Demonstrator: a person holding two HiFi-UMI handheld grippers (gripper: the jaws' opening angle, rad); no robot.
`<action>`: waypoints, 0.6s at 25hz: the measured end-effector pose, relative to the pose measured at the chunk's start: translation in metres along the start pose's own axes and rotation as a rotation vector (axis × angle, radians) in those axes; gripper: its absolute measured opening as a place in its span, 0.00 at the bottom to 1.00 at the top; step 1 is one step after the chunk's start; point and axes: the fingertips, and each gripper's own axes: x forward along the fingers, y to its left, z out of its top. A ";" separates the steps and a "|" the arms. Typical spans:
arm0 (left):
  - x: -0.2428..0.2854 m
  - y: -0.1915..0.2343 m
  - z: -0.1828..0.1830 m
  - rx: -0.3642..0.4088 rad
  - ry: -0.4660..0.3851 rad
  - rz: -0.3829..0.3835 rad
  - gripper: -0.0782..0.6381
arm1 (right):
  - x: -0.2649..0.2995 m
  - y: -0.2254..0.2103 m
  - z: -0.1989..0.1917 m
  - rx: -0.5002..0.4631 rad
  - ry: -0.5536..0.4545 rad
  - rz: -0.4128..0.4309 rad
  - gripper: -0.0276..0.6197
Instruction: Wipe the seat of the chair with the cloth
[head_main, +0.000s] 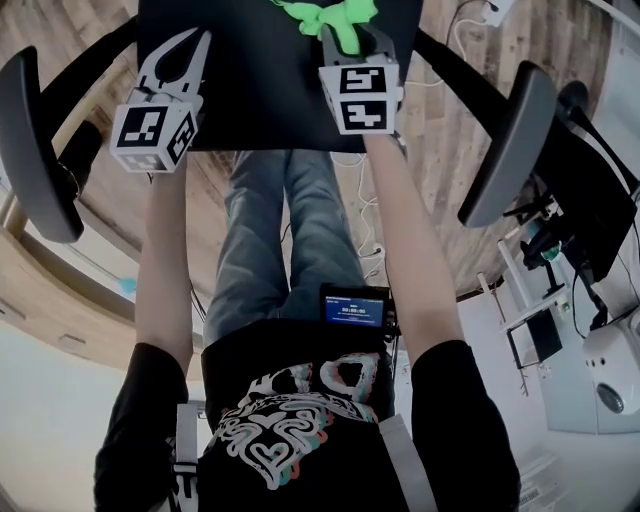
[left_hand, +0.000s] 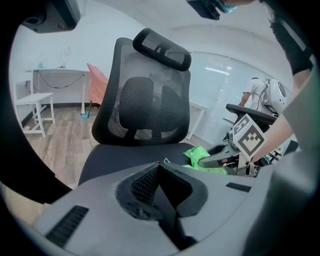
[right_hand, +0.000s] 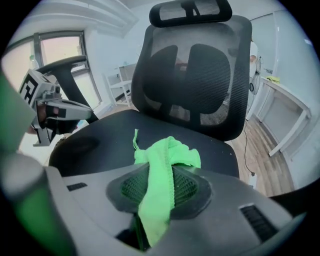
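Observation:
The black office chair's seat (head_main: 270, 90) fills the top of the head view, and its mesh backrest (right_hand: 195, 75) rises behind it. A bright green cloth (right_hand: 172, 152) is pinched in my right gripper (right_hand: 165, 172), which is shut on it; the bunched end rests on the seat's middle and a tail hangs back between the jaws. The cloth (head_main: 330, 18) shows at the seat's far part in the head view. My left gripper (left_hand: 159, 167) hovers over the seat's left front, shut and holding nothing. It stands to the left of the right gripper (left_hand: 220, 159), apart from it.
Armrests (head_main: 25, 140) (head_main: 510, 140) flank the seat on both sides. White desks (left_hand: 40, 95) (right_hand: 285, 105) stand on the wooden floor behind the chair. A person (left_hand: 260, 92) is in the background. Cables (head_main: 450, 40) lie on the floor to the right.

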 end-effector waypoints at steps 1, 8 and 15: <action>0.000 0.000 -0.001 -0.002 0.003 -0.003 0.11 | 0.004 -0.001 -0.004 0.000 0.019 -0.005 0.20; 0.003 -0.002 -0.008 -0.018 0.024 -0.017 0.11 | 0.023 -0.005 -0.005 -0.011 0.120 0.000 0.20; 0.006 0.003 -0.006 -0.030 0.016 -0.015 0.11 | 0.026 -0.007 -0.006 0.009 0.102 0.006 0.20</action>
